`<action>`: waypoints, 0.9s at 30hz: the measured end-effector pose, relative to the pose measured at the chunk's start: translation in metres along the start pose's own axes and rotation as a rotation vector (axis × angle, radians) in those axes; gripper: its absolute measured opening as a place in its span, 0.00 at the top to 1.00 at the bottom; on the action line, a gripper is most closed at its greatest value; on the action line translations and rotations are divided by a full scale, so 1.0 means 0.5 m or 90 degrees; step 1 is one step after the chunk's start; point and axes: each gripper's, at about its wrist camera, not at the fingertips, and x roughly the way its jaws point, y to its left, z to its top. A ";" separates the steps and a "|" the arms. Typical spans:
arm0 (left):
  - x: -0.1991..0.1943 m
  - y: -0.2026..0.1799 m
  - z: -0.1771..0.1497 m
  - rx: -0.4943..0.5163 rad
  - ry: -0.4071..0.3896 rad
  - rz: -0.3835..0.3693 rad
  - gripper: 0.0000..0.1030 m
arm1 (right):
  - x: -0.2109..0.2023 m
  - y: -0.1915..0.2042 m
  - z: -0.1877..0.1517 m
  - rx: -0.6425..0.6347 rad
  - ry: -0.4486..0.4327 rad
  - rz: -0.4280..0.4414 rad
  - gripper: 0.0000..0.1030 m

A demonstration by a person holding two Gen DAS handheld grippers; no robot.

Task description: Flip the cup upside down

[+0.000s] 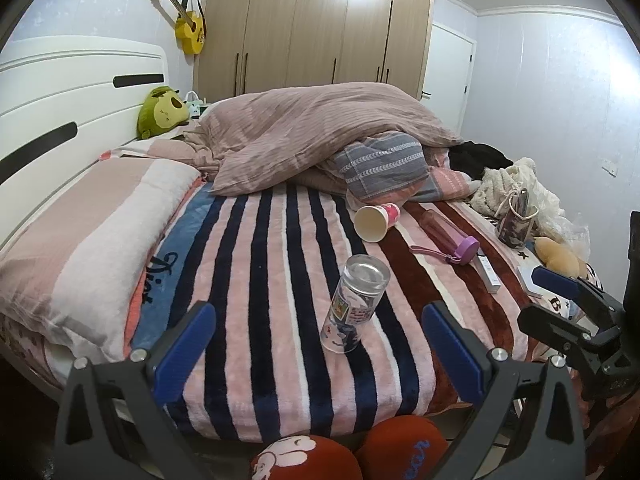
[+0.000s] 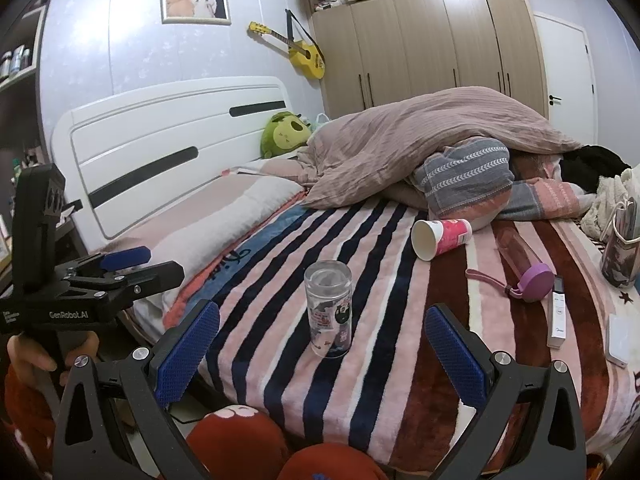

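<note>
Left gripper (image 1: 320, 344) and right gripper (image 2: 322, 346): fingers wide, empty, short of glass cup (image 1: 356, 304) upright on bed (image 1: 280, 280). Approach step; next, close on its wall.

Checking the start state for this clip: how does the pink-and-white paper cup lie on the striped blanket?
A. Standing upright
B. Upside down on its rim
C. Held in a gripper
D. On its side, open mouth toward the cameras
D: the pink-and-white paper cup lies on its side on the striped blanket, its white inside facing the cameras; the left gripper and the right gripper are both open and away from it.
</note>
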 end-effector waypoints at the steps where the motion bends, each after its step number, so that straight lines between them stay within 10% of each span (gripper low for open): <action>1: 0.000 -0.001 0.000 -0.001 -0.001 -0.001 0.00 | 0.000 0.000 0.000 0.001 0.000 0.000 0.00; 27: 0.001 -0.009 -0.003 -0.001 0.000 0.002 0.00 | -0.013 -0.010 0.000 -0.003 -0.003 -0.011 0.00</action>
